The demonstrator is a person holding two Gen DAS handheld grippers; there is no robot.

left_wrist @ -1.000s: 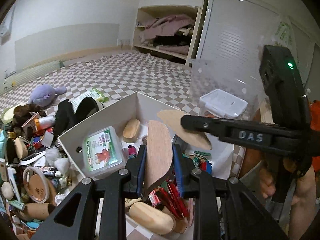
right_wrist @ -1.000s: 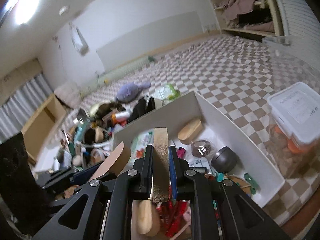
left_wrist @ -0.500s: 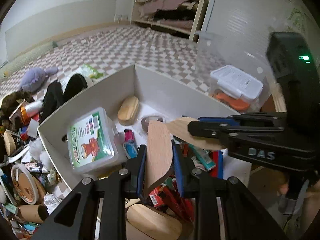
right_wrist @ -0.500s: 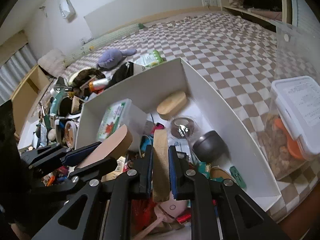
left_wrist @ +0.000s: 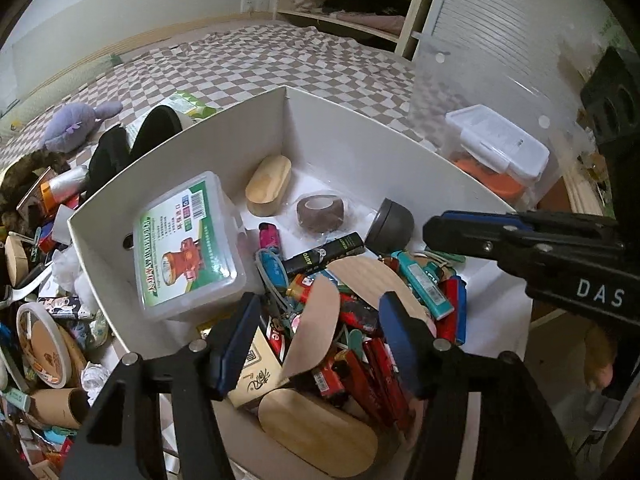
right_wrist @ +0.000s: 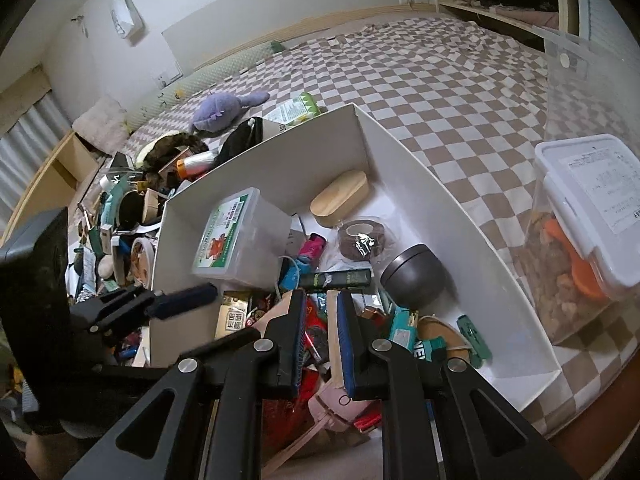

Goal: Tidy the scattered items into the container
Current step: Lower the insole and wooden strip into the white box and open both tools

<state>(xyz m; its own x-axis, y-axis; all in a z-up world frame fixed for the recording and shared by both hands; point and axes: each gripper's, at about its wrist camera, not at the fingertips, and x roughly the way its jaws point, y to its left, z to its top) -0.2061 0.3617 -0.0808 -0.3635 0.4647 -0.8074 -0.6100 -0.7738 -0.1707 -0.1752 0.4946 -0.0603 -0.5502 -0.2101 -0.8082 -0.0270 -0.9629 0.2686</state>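
Note:
The white box [left_wrist: 180,140] [right_wrist: 404,176] stands on the checked cover, packed with lighters, pens and small items. My left gripper [left_wrist: 318,300] hangs open over its near end. A flat wooden piece [left_wrist: 316,332] leans loose between the wide jaws, touching neither pad. A second wooden piece [left_wrist: 372,276] lies flat on the heap, below the tip of my right gripper [left_wrist: 434,228]. In the right wrist view my right gripper [right_wrist: 320,294] is open by a narrow gap. A tan wooden edge [right_wrist: 333,340] shows beside its right pad.
A lidded flashlight case [left_wrist: 184,240], tape roll [left_wrist: 320,210], dark tin [left_wrist: 390,226] and wooden oval [left_wrist: 268,186] fill the box's far half. A clear food container [left_wrist: 496,148] stands right of it. Scattered clutter [left_wrist: 40,240] and a purple plush [left_wrist: 72,128] lie left.
Both grippers came down closer over the box and opened. Each has let go of its wooden piece, and both pieces now rest on the heap inside.

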